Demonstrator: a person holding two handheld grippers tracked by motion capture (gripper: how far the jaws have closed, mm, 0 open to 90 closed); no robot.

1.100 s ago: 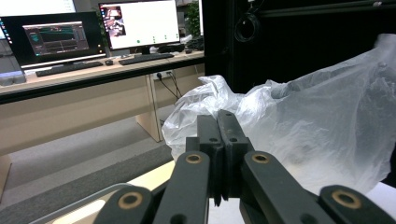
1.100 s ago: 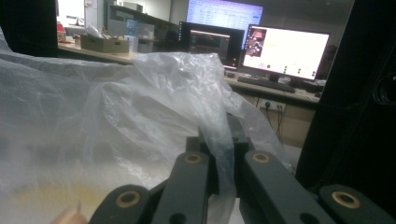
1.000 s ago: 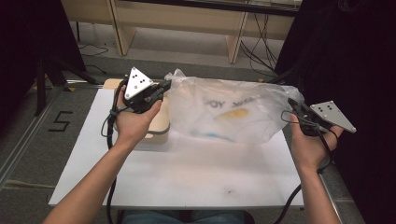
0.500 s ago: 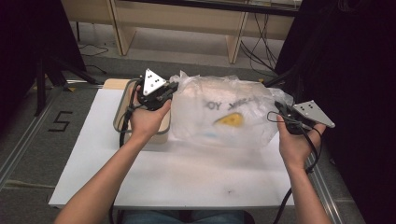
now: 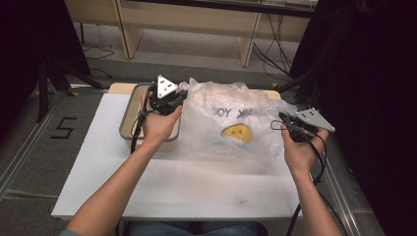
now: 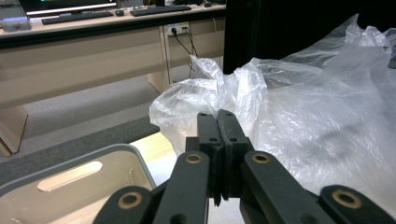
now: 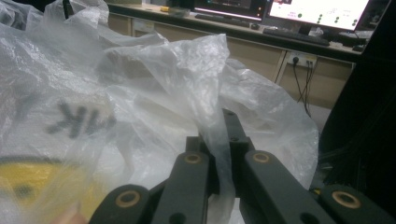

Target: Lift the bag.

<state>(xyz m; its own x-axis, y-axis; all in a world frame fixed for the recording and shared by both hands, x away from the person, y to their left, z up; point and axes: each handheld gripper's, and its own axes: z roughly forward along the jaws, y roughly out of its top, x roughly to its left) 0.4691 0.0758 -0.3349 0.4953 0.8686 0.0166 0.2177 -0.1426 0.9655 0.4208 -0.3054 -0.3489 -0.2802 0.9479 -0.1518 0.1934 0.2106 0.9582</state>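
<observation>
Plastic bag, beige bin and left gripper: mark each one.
plastic bag (image 5: 231, 125), high view, its printed front.
beige bin (image 5: 129, 109), high view, its left rim.
left gripper (image 6: 218, 122), left gripper view, tips of the closed jaws.

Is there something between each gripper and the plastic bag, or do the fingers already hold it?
Nothing stands between. The right gripper is shut on a fold of the plastic bag, with film pinched between its fingers. The left gripper is shut at the bag's crumpled edge, above the beige bin; whether film is caught there I cannot tell.
</observation>
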